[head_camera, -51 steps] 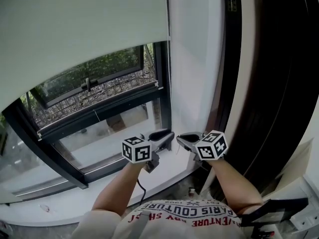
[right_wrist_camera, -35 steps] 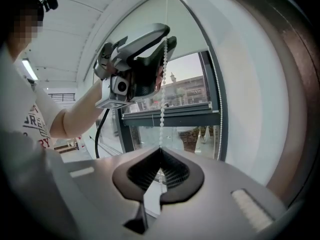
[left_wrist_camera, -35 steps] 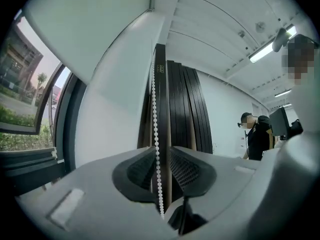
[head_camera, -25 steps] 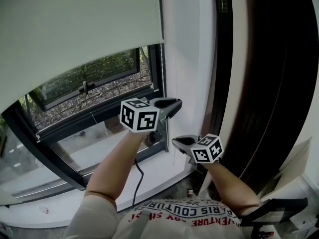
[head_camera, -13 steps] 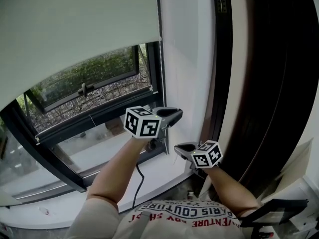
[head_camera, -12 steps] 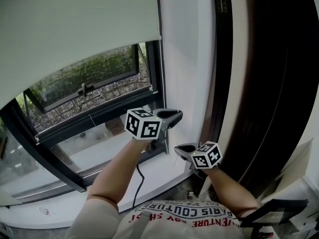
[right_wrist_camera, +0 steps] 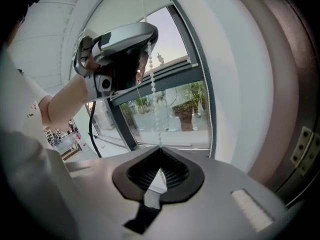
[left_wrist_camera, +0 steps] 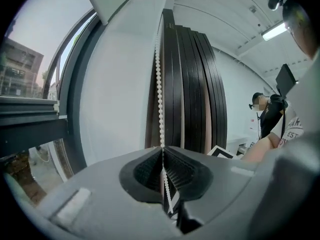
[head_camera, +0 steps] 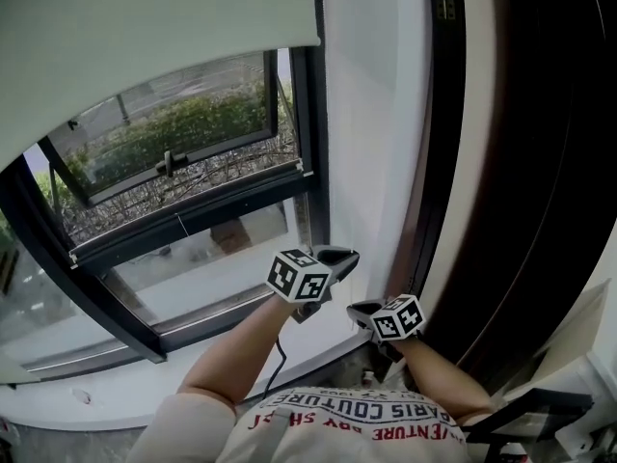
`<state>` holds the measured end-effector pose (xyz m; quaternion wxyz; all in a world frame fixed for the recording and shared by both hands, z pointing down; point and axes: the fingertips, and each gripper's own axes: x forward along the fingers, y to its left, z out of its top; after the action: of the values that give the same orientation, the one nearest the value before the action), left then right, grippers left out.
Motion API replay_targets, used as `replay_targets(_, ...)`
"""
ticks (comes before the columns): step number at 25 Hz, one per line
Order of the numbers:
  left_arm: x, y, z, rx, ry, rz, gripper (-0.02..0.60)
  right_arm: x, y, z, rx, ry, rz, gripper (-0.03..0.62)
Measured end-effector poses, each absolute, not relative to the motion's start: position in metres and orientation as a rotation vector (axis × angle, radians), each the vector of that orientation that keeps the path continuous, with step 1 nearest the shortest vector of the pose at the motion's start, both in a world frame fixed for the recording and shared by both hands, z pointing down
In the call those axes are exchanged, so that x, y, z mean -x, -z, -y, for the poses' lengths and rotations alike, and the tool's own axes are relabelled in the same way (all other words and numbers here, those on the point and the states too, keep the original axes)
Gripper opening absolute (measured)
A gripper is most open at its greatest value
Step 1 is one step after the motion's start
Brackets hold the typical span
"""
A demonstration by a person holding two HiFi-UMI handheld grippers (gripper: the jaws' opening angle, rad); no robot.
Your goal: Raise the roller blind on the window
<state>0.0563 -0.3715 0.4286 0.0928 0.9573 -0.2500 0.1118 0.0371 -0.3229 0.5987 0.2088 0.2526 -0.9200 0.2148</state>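
Note:
The pale roller blind (head_camera: 145,27) covers the top of the window (head_camera: 183,172), its bottom edge high in the head view. A white bead chain (left_wrist_camera: 160,84) hangs beside the window frame. My left gripper (head_camera: 349,255) is shut on this chain, which runs down into the closed jaws (left_wrist_camera: 162,149). Just below and to its right, my right gripper (head_camera: 355,308) is shut on the same chain (right_wrist_camera: 152,91). In the right gripper view the chain comes down from the left gripper (right_wrist_camera: 145,39) above into the right gripper (right_wrist_camera: 159,148).
A white wall strip (head_camera: 371,114) and dark folded panels (head_camera: 521,162) stand right of the window. The white sill (head_camera: 125,394) runs below. A black cable (head_camera: 275,365) trails from the left gripper. A person (left_wrist_camera: 270,119) stands far back in the room.
Both grippers have moved down along the chain, staying shut. The blind's bottom edge has risen, and more of the window shows beneath it.

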Motion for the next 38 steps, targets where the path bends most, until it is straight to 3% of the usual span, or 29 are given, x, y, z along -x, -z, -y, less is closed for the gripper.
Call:
replay_targets(15, -0.054, -0.432, 0.357, -2.846, -0.329, 0.747, 0.014, -0.044, -0.585, 0.322, -0.686, -0.522, 2.571, 0.012)
replay_targets(22, -0.055, -0.429, 0.343, -2.855, -0.310, 0.707, 0.014, -0.069, -0.446, 0.350, -0.776, -0.439, 2.817, 0.043)
replay_targets(30, -0.066, -0.423, 0.321, -2.876, -0.335, 0.628, 0.014, -0.051, -0.261, 0.346, -0.675, -0.147, 3.087, 0.097)
replay_targets(38, -0.076, -0.420, 0.304, -2.906, -0.347, 0.584, 0.014, -0.039, -0.194, 0.353, -0.686, -0.034, 3.125, 0.095)
